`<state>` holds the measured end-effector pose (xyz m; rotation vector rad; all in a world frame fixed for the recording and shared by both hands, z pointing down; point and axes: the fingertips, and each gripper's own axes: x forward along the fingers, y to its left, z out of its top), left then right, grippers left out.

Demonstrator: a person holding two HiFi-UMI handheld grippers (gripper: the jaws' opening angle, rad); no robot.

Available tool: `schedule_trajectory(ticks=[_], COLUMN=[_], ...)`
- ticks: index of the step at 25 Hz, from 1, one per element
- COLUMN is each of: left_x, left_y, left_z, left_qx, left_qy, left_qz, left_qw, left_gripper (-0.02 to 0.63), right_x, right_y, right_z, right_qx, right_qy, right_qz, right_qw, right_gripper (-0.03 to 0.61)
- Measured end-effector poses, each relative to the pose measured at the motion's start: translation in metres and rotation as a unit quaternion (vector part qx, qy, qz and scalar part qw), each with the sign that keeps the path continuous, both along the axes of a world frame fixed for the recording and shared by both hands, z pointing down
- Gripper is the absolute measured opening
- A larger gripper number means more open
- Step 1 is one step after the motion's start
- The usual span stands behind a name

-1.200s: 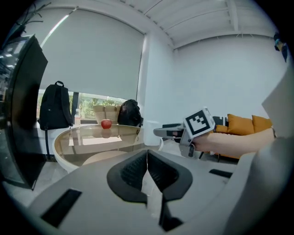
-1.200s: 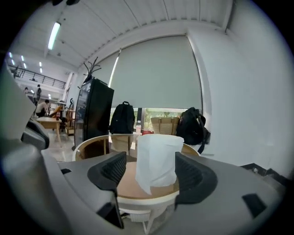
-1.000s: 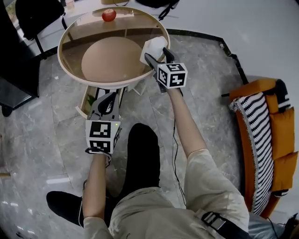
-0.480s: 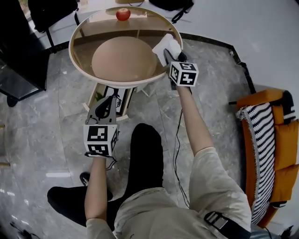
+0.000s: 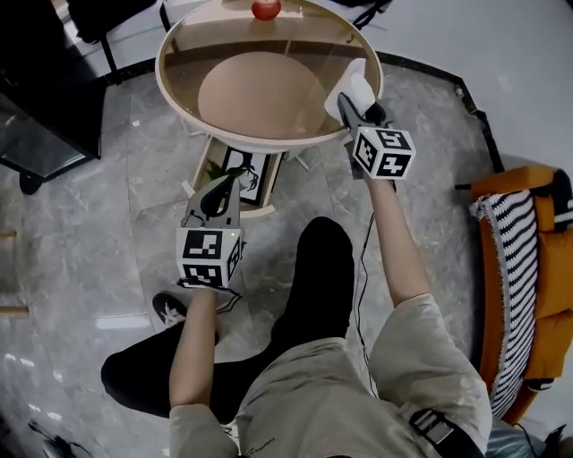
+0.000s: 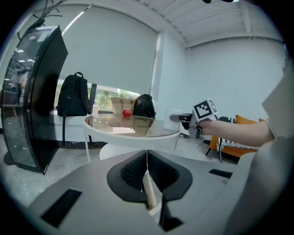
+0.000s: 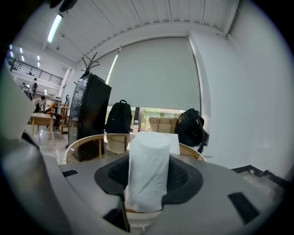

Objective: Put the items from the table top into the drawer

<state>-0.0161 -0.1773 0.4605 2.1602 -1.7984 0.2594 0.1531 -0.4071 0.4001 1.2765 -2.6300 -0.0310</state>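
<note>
We are closing our right tool (image 5: 351, 104) on the white paper roll (image 5: 353, 86), pads against it, at the edge of the table (image 5: 172, 89); our left tool (image 5: 231, 175), jaws together, hangs over the open drawer (image 5: 260, 186).

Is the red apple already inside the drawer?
No, the red apple rests on the far edge of the round table top, well apart from the open drawer under the near edge.
</note>
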Motion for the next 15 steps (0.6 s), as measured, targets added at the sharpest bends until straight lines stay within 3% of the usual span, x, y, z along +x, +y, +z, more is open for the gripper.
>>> schedule_trajectory(ticks=[8,15], left_x=[-0.031,-0.041], left_y=[0.010,0.030], left_z=[-0.005,0.020], left_qx=[0.020,0.005], left_qy=[-0.040,-0.030], left_qz=[0.012,0.001], left_qw=[0.9989,0.9995], left_gripper=[0.023,0.023], right_x=[-0.057,-0.103], right_y=[0.058,0.098], right_z=[0.004,-0.001], right_qx=[0.007,0.012], right_qy=[0.000,-0.011], right_qz=[-0.058,-0.112], right_qw=[0.998,0.994], right_gripper=[0.209,0.206])
